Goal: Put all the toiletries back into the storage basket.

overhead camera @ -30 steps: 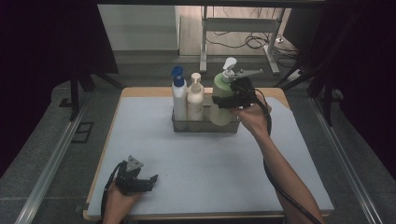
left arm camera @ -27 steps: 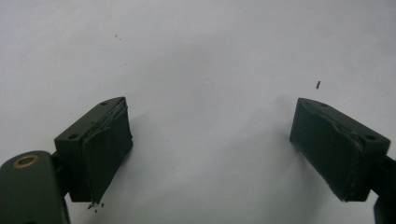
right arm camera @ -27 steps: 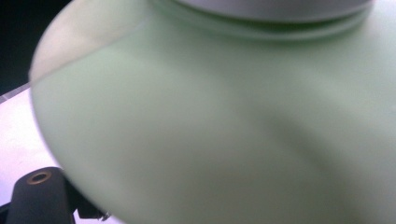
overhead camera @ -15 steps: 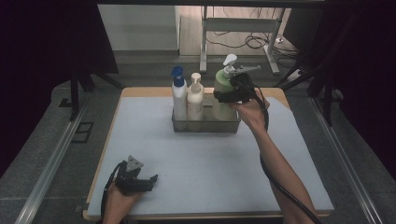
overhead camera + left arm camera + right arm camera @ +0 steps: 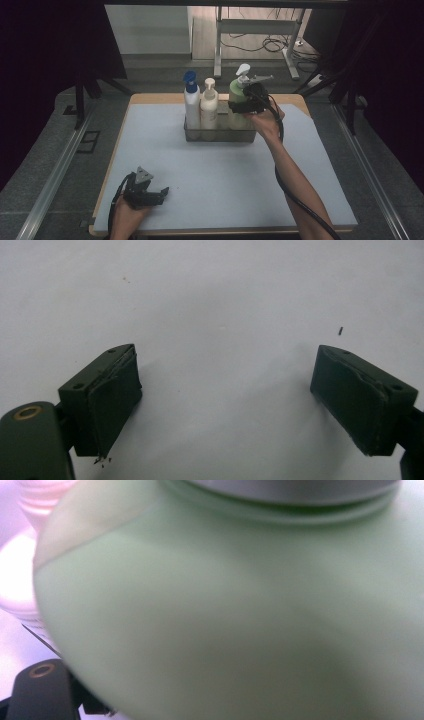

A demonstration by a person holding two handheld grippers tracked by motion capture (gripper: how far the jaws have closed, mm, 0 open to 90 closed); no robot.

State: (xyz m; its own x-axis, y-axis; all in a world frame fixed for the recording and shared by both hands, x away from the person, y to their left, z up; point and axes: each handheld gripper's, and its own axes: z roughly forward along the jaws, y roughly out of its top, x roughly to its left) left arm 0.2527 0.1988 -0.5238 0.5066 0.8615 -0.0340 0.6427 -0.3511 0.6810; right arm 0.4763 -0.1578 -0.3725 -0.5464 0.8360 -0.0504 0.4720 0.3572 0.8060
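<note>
Right gripper (image 5: pixel 239 106) is pinching the green bottle (image 5: pixel 237 92) wide while setting it into the bin (image 5: pixel 219 134), so it's risking knocking the cream bottle (image 5: pixel 209 107) beside it.

Three pump bottles stand in one clear tray (image 5: pixel 220 136): one white bottle with a blue pump (image 5: pixel 191 102), one cream bottle (image 5: pixel 208 105), and one green bottle (image 5: pixel 236 91) closest to the right gripper (image 5: pixel 239 106). Two grippers are in hand, counting the left gripper (image 5: pixel 161 193).

Dark curtains flank a grey floor (image 5: pixel 45 165) — beyond the table (image 5: pixel 150 97), a metal-legged desk (image 5: pixel 260 25) over tangled cables (image 5: pixel 260 45).
</note>
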